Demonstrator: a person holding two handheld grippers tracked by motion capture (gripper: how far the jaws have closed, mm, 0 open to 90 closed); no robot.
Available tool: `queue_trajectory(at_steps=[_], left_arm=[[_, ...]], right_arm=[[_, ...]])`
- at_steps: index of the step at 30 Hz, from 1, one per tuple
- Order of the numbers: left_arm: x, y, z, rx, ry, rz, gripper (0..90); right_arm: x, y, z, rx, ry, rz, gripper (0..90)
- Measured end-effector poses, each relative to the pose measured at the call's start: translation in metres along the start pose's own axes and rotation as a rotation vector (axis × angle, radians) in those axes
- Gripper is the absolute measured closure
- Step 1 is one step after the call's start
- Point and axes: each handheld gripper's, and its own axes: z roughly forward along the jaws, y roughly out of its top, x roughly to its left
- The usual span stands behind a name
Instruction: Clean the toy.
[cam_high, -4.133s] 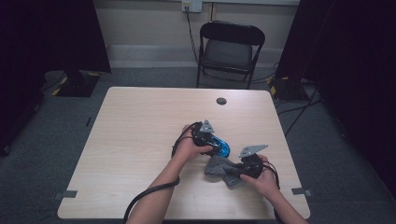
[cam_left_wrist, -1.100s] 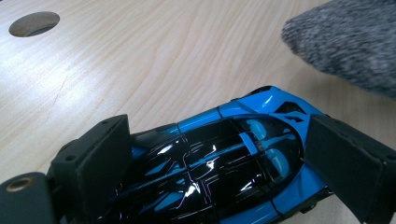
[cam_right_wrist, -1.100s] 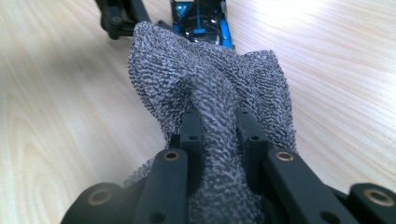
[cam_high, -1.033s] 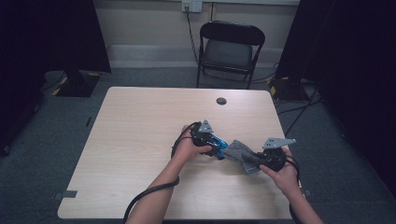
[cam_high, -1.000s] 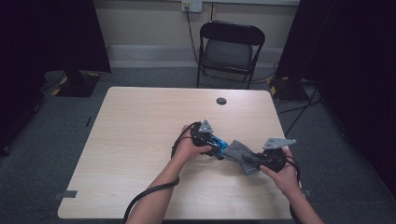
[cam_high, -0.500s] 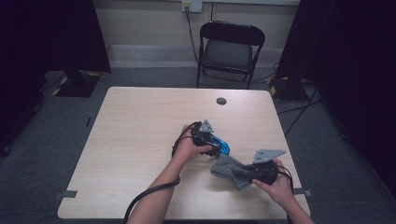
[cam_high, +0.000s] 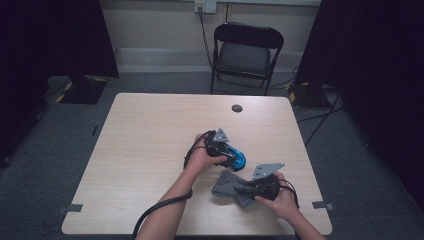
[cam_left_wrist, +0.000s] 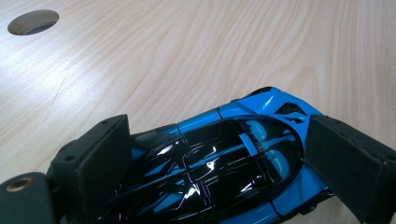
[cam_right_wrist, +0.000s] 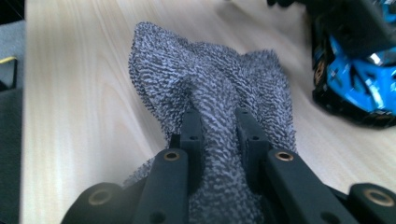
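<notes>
High view: person at a light wood table (cam_high: 150, 150), one gripper in each hand. Left gripper (cam_high: 227, 152) sits mid-table over a blue toy sports car (cam_high: 236, 160); right gripper (cam_high: 252, 189) is nearer the front edge, clamped on a grey terry cloth (cam_high: 227, 185) that lies bunched on the tabletop just beside the car, apparently not touching it.

Left gripper view: jaws stand on either side of the car (cam_left_wrist: 224, 163), one against the nose end and one against the tail end (pads look pressed on the bodywork, so I call it gripped). Car wheels are down on the table, glossy black canopy up.

Right gripper view: jaws close together with a fold of the cloth (cam_right_wrist: 210, 98) pinched between them, the rest fanning out ahead on the table. Car (cam_right_wrist: 359, 70) is off at the upper right, slightly blurred.

Work in hand reads as wiping the car with the cloth while the other gripper steadies it.

Risks from here, my judgement:
- Cloth pinch is only a narrow fold, so a drag against the car could pull it out of the jaws.
- Car is gripped end to end on smooth sloped paint; a sideways push from the cloth could make it pop out or swivel.
- Loose terry loops could snag on the rear vents or wheels.
- Hard jaw tips could hit the paint if the cloth bunches behind them.

Table also has a cable hole (cam_high: 237, 108); a folding chair (cam_high: 247, 52) stands behind the far edge.
</notes>
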Motion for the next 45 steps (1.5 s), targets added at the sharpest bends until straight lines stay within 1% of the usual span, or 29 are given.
queue_trajectory(at_steps=[3,10,15,36,41,45], left_arm=[[0.0,0.0,0.0,0.0,-0.001,0.001,7.5],[0.0,0.0,0.0,-0.003,-0.002,0.003,7.6],[0.0,0.0,0.0,-0.001,-0.002,0.005,7.6],[0.0,0.0,0.0,-0.003,-0.002,0.005,7.6],[0.0,-0.001,0.0,-0.004,-0.001,0.005,7.6],[0.0,-0.001,0.0,-0.004,-0.002,0.005,7.6]], right_arm=[[-0.002,-0.004,0.007,0.019,-0.001,0.002,76.5],[-0.008,-0.006,0.007,0.016,0.002,0.027,76.5],[-0.015,-0.008,0.002,0.026,-0.02,0.03,76.5],[-0.043,-0.024,-0.021,0.027,-0.079,0.111,76.5],[-0.051,-0.029,-0.027,0.024,-0.097,0.137,76.4],[-0.056,-0.03,-0.03,0.024,-0.107,0.147,76.5]])
